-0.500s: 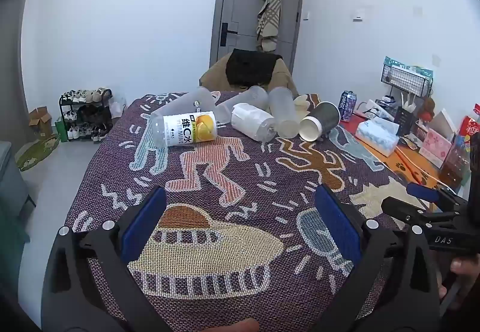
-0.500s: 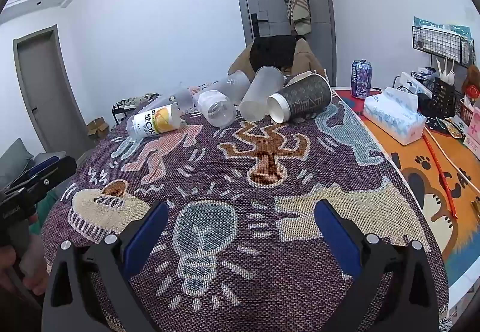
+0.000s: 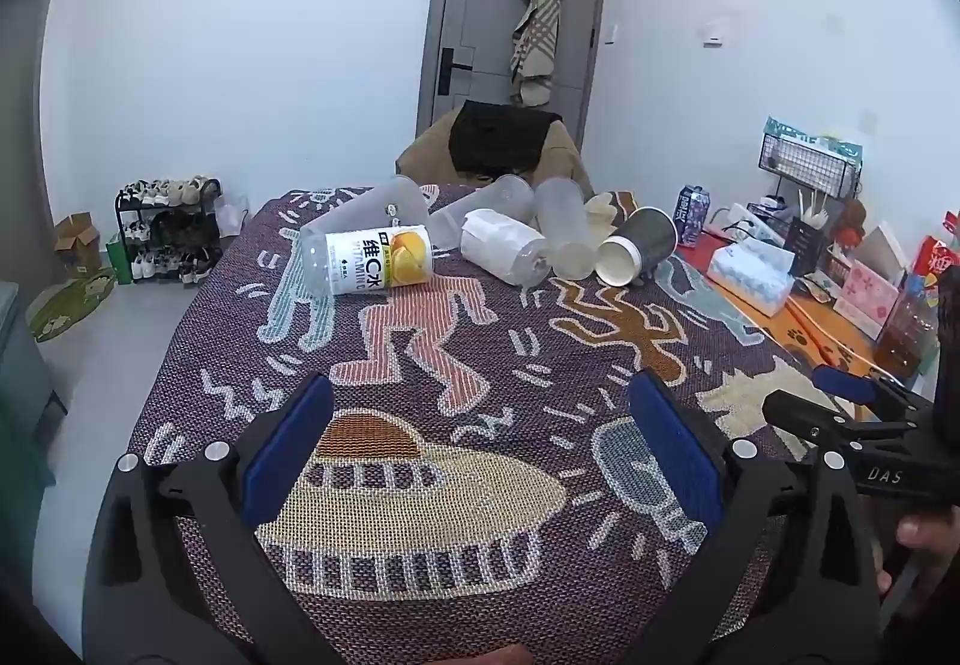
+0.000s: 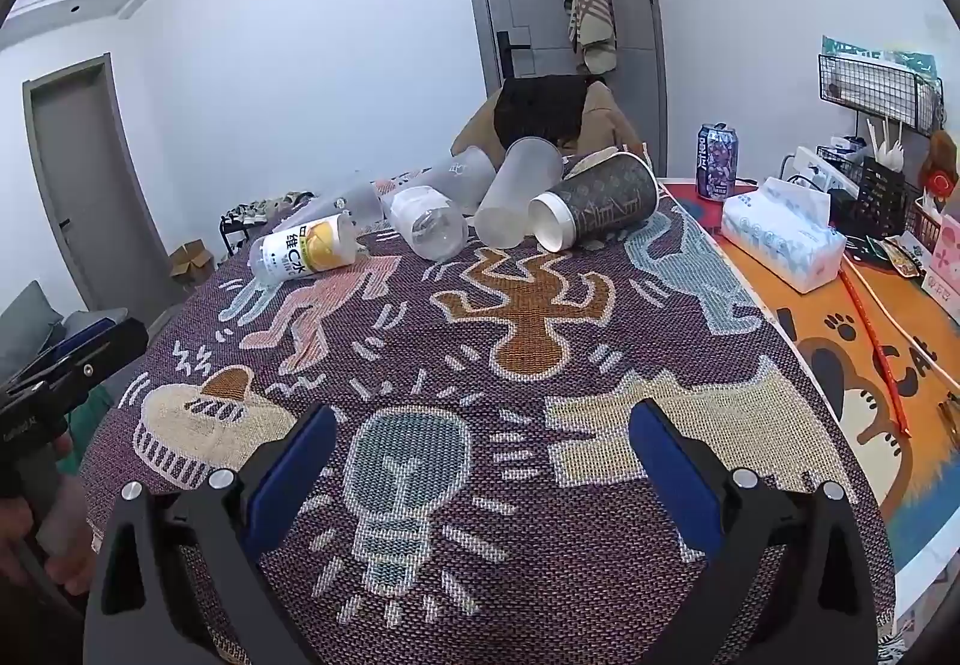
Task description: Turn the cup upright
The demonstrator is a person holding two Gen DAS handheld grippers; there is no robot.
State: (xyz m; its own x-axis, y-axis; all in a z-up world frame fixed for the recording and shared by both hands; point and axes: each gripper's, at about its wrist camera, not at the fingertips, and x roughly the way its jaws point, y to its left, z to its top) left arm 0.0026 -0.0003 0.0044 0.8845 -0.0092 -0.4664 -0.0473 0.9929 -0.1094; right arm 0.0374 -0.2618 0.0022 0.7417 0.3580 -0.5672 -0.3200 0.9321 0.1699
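Several cups lie on their sides at the far end of the patterned cloth. A dark paper cup point(image 3: 639, 245) point(image 4: 600, 209) with a white rim lies rightmost, mouth toward me. Next to it lie frosted plastic cups point(image 3: 564, 233) point(image 4: 519, 191), a clear cup point(image 3: 504, 245) point(image 4: 429, 221) and a cup with a yellow label point(image 3: 372, 260) point(image 4: 306, 248). My left gripper point(image 3: 480, 461) is open and empty, well short of them. My right gripper point(image 4: 480, 473) is open and empty, also at the near end. Each gripper shows at the edge of the other's view.
A tissue box point(image 4: 783, 233), a drink can point(image 4: 717, 161), a wire rack point(image 4: 879, 89) and small boxes stand on the orange mat point(image 4: 840, 341) at the right. A chair with a dark bag point(image 3: 498, 143) stands behind the table. A shoe rack point(image 3: 165, 227) stands on the floor at left.
Both grippers have moved a little forward toward the cups. Nothing on the cloth has moved.
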